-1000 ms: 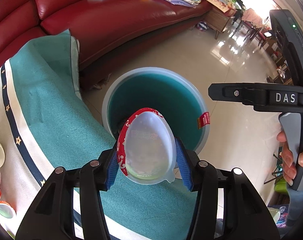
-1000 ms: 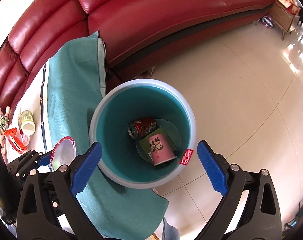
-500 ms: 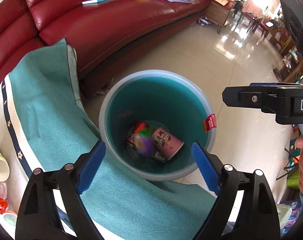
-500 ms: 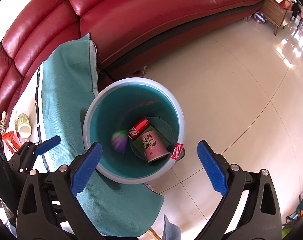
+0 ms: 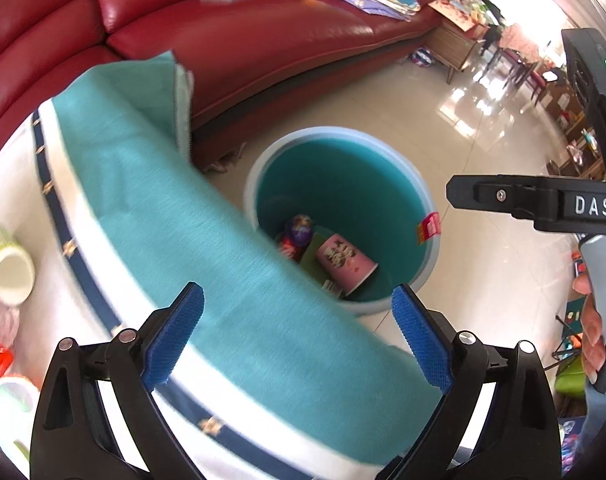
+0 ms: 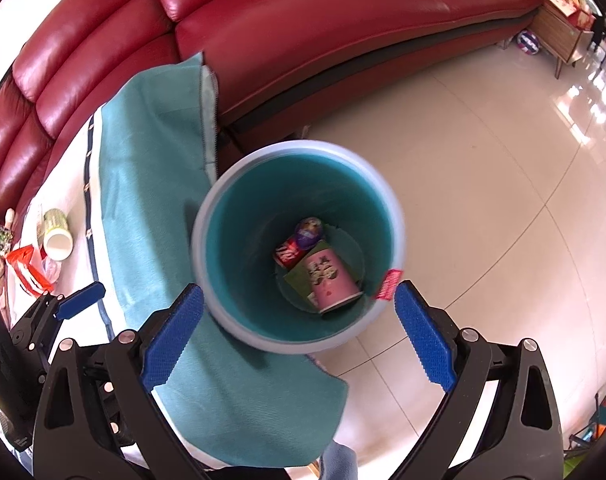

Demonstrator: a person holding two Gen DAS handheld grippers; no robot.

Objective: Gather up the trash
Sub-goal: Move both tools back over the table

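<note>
A teal bin [image 5: 429,216] [image 6: 299,152] stands on the floor beside the table. Inside lie a pink paper cup [image 5: 345,262] [image 6: 331,280], a red can [image 6: 289,250] and the egg-shaped container [image 5: 299,230] [image 6: 309,232]. My left gripper [image 5: 297,338] is open and empty above the teal tablecloth [image 5: 183,216] at the table's edge. My right gripper [image 6: 297,340] is open and empty, high above the bin. One left fingertip [image 6: 81,306] shows in the right wrist view.
A green-and-white cup [image 5: 9,268] [image 6: 57,234] lies on the table with red wrappers [image 6: 27,270] beside it. A red leather sofa [image 5: 243,40] [image 6: 303,40] stands behind. The tiled floor [image 6: 483,180] spreads to the right.
My left gripper opened and dropped the egg-shaped container into the bin, then drew back over the table. The right gripper stayed open above the bin.
</note>
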